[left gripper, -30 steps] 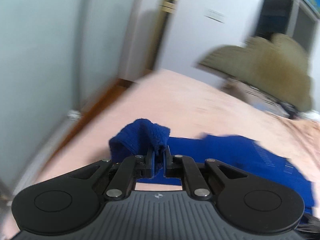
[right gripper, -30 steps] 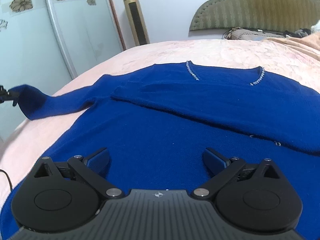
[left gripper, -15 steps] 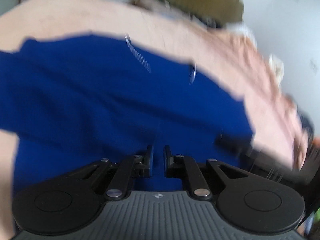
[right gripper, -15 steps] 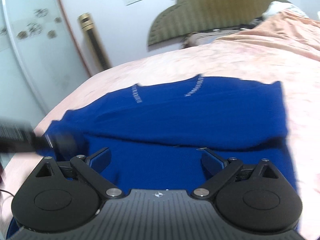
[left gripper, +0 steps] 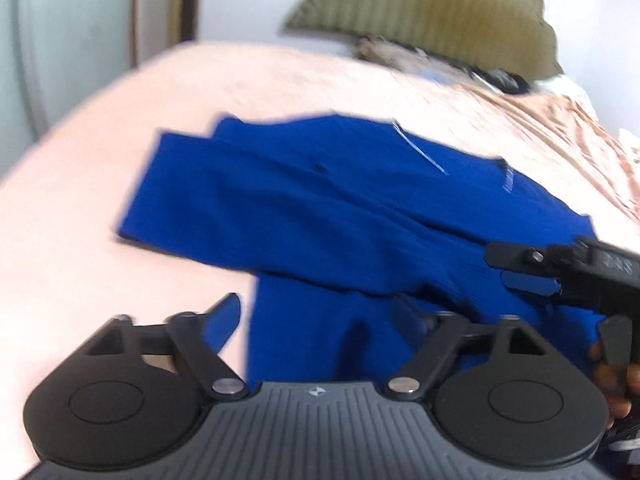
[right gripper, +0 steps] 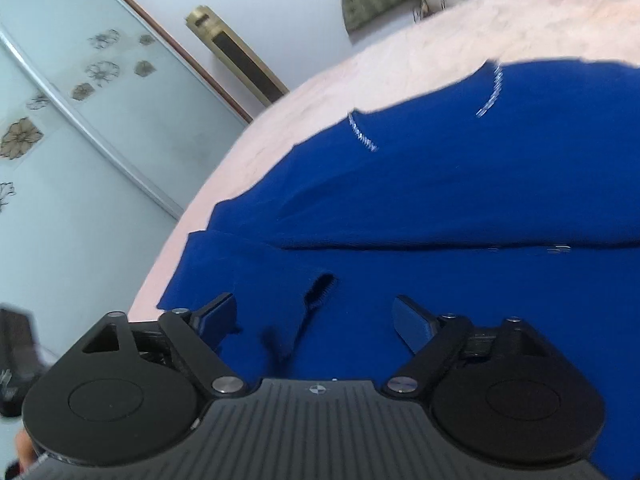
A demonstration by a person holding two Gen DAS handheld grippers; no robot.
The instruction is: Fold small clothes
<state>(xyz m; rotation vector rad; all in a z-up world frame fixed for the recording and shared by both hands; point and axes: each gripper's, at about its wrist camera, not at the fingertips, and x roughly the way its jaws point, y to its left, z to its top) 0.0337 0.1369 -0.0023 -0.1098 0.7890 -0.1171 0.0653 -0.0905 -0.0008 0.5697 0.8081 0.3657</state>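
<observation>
A royal-blue knit sweater [left gripper: 340, 216] lies flat on the pink bed [left gripper: 100, 160], with both sleeves folded across its body. Its neckline trim [right gripper: 362, 134] and a sleeve cuff [right gripper: 316, 292] show in the right wrist view. My left gripper [left gripper: 320, 316] is open and empty, just above the sweater's lower left part. My right gripper [right gripper: 314, 316] is open and empty, low over the sweater [right gripper: 460, 208] near the cuff. It also shows in the left wrist view [left gripper: 568, 276] at the right edge.
An olive padded headboard [left gripper: 424, 12] stands at the far end of the bed, with rumpled bedding [left gripper: 560, 128] beside it. A glass sliding wardrobe door [right gripper: 80, 120] and a gold tower unit [right gripper: 236, 60] stand left of the bed.
My left gripper carried the sleeve across the sweater, opened and let it go. The sleeve now lies folded over the body. My right gripper tilted and moved toward the sweater's left side.
</observation>
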